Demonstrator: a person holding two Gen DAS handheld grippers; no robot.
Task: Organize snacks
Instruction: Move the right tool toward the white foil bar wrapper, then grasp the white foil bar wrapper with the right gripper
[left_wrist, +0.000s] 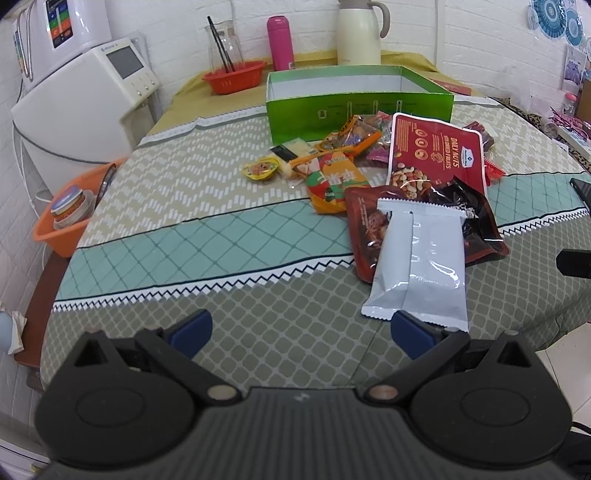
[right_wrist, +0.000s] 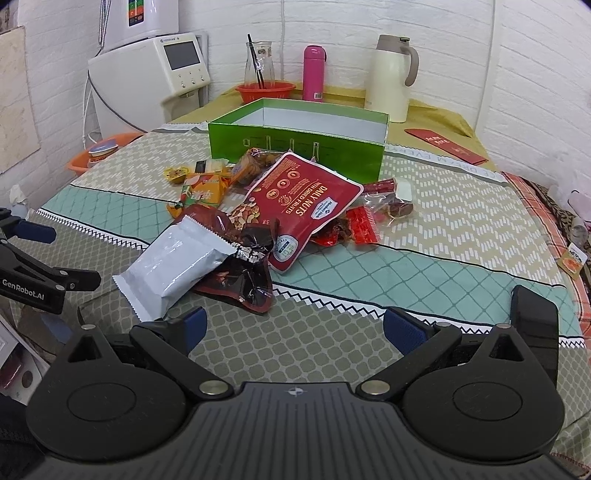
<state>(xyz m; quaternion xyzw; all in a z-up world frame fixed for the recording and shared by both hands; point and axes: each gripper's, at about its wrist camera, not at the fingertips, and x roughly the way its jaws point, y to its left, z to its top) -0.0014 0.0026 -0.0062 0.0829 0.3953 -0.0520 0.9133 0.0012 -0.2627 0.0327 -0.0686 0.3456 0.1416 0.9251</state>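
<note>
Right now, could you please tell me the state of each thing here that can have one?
green box: open, upright, looks empty
white packet: sealed, flat, overlapping a dark pouch
Daily Nuts pouch: sealed, atop the pile
left claw: open, empty
right claw: open, empty
pink bottle: capped, upright

Left claw (left_wrist: 301, 330) spread wide, empty, low over counter (left_wrist: 184, 236). White packet (left_wrist: 419, 266) just beside its right fingertip, overlapping dark red pouch (left_wrist: 369, 229). Snack pile near open green box (left_wrist: 354, 99).

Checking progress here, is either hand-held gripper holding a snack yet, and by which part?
Nothing is held. The left hand-held gripper and right hand-held gripper are both open.
</note>
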